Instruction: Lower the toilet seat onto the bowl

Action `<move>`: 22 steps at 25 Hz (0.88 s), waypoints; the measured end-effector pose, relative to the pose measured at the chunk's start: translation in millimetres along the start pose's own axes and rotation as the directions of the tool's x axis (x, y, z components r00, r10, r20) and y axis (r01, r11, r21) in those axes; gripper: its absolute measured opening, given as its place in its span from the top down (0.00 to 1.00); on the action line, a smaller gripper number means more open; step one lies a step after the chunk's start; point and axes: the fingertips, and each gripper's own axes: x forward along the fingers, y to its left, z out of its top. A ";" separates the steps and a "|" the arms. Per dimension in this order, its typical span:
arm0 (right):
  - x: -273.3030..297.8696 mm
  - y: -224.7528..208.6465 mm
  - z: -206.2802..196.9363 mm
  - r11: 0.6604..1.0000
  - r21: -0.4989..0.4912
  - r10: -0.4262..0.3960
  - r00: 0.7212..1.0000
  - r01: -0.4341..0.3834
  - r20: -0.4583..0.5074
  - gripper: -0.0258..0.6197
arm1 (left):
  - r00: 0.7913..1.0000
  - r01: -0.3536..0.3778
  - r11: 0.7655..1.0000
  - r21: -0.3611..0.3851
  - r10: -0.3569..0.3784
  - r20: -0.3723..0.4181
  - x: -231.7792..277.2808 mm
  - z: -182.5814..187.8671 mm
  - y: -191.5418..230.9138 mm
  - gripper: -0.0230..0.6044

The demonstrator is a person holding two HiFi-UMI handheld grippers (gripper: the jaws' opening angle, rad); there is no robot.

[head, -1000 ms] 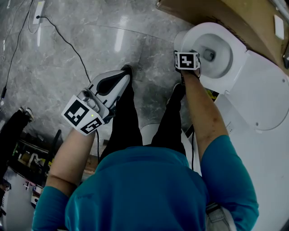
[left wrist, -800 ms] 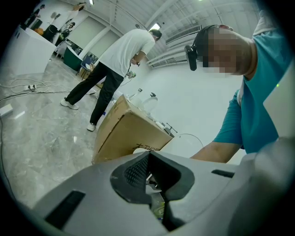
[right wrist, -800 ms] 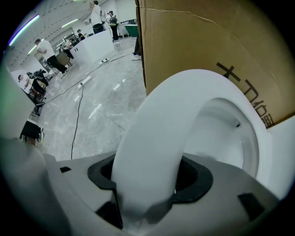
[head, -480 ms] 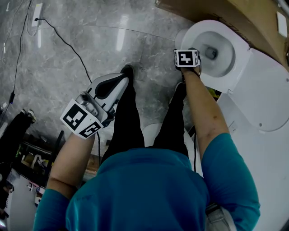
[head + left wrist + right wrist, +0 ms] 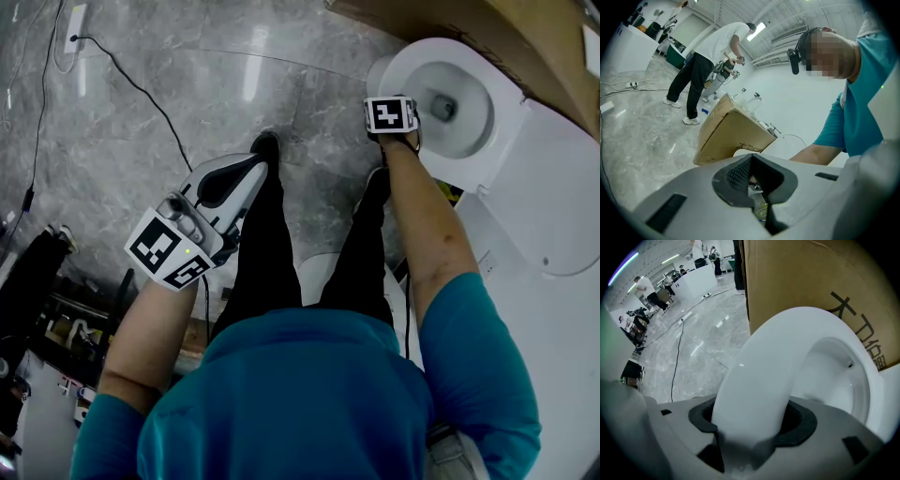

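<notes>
The right tool (image 5: 750, 425) clamps the toilet seat (image 5: 787, 343) at its front edge, the left tool (image 5: 757, 187) is closed and empty; the smooth seat could slip out and slam on the bowl (image 5: 836, 380).

Open lab hall: cables (image 5: 141, 92) are trailing over marble floor (image 5: 281, 122); a person (image 5: 701, 65) is working at equipment beyond a cardboard box (image 5: 726, 136).

Left of toilet bowl (image 5: 403, 66): open floor (image 5: 281, 112), one cable (image 5: 141, 90) crossing.
Behind toilet bowl: cardboard box (image 5: 412, 17) just beside it.
</notes>
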 end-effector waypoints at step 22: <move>-1.9 4.8 -13.4 0.988 0.041 0.152 0.986 -0.149 -0.069 0.45 | 1.000 0.019 1.000 0.006 -0.019 0.004 5.9 1.2 -14.1 0.96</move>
